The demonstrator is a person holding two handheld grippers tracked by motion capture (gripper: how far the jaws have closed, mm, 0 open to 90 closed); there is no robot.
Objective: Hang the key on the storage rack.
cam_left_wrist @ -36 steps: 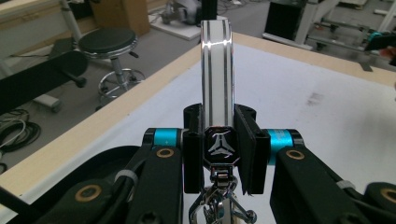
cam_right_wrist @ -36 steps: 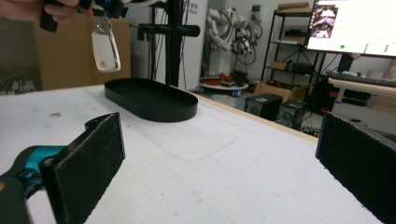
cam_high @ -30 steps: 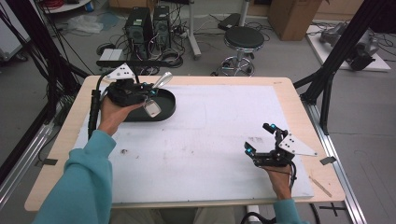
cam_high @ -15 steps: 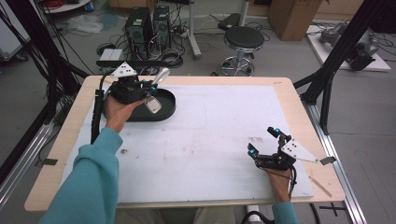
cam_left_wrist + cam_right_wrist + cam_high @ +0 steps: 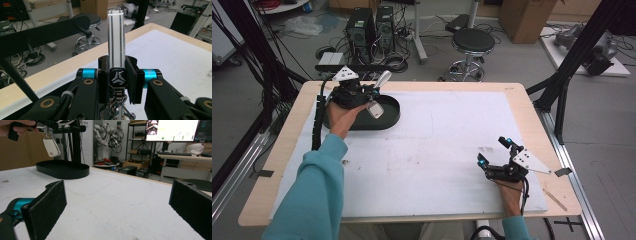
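My left gripper (image 5: 373,93) hovers over a black oval tray (image 5: 389,120) at the table's far left, shut on a silver bar-shaped key piece (image 5: 383,79). In the left gripper view the bar (image 5: 115,37) stands up between the jaws, with a black emblem and a key ring below it. A white tag (image 5: 375,110) hangs from it above the tray. My right gripper (image 5: 493,150) rests near the front right of the table, open with nothing between its pads (image 5: 48,206). The right gripper view has the tray (image 5: 62,171) and the hanging tag (image 5: 51,147) far off.
A white sheet (image 5: 452,145) covers most of the wooden table (image 5: 282,145). Black frame posts (image 5: 562,95) stand at the table's far right corner and along the left side. A stool (image 5: 472,42) and computer cases (image 5: 369,27) are on the floor beyond.
The left gripper with the key piece has shifted slightly over the tray and sunk a little. The right gripper has stayed open in about the same spot.
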